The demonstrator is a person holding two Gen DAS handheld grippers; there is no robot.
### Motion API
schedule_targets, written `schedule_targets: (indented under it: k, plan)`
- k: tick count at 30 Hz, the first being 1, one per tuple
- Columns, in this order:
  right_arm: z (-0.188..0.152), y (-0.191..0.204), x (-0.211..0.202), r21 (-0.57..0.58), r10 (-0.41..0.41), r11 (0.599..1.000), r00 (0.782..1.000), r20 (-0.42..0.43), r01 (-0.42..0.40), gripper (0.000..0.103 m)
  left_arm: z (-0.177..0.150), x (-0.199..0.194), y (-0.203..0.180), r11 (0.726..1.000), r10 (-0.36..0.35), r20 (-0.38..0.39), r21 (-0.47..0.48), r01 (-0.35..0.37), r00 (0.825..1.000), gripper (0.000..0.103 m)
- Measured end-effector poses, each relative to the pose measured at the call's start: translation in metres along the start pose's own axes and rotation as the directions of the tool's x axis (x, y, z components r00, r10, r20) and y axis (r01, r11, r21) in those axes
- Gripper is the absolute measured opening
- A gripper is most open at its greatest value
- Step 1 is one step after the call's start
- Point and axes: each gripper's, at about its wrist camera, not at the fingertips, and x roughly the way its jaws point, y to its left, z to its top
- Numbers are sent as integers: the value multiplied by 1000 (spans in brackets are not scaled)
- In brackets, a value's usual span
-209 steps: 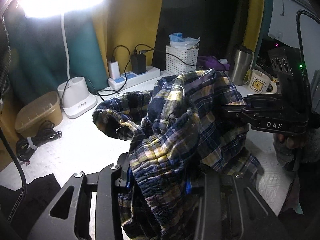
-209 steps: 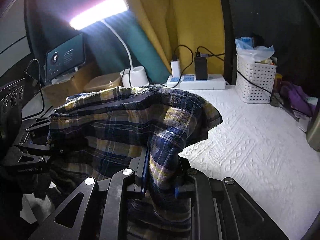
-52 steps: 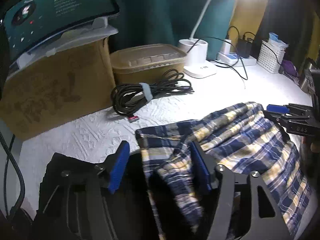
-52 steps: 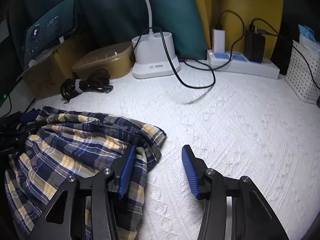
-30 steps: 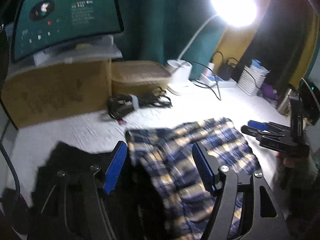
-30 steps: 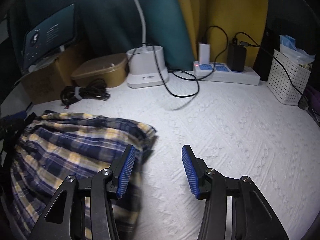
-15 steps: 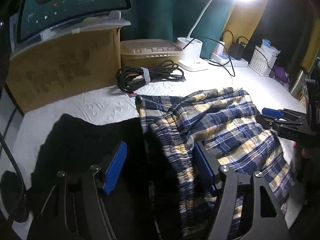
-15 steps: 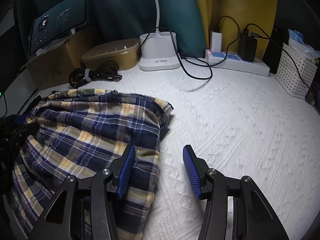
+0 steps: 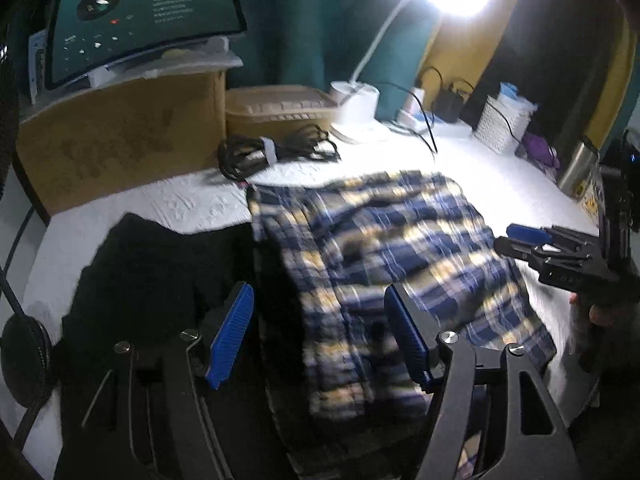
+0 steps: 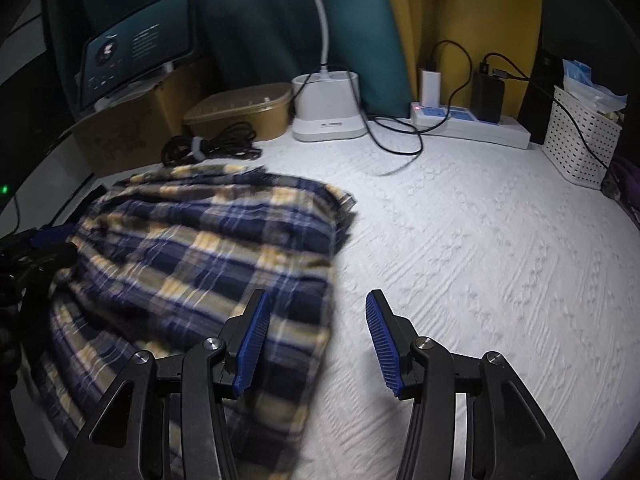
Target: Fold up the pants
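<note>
No wording reads clearly: the monitor [image 9: 136, 20] shows white lines of text and icons too small to make out, and nothing else bears legible print.

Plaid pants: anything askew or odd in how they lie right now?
Yes. The plaid pants lie in a rumpled, uneven heap on the white cloth, edges not squared, near end overlapping a black garment. Both the left gripper and right gripper are open, holding nothing. No spill or damage visible.
</note>
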Motion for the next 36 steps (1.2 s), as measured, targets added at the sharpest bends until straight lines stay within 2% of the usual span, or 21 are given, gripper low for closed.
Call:
schedule_targets:
  k: [6,9,15,21,36]
  plan:
    - [-17,10,4,-38,-8,999,999,-34,7,52,-18,12,-4,999,49,-40,22,-48,998,69]
    - [-24,9,4,-46,-30,999,999,-41,28,52,-26,12,5,998,58,-46,0,-58,997,69]
    - [-33,0,-4,-16,-44,999,998,-41,43,52,-29,5,9,998,64,-31,-9,-64,997,69]
    - [-43,4,-18,-18,-33,999,999,-34,33,52,-33,-6,-2,1000,31,-15,2,-31,999,69]
    - [-71,11,-32,-47,-40,998,998,-49,38,52,-57,-3,-5,999,47,-36,-16,-48,998,69]
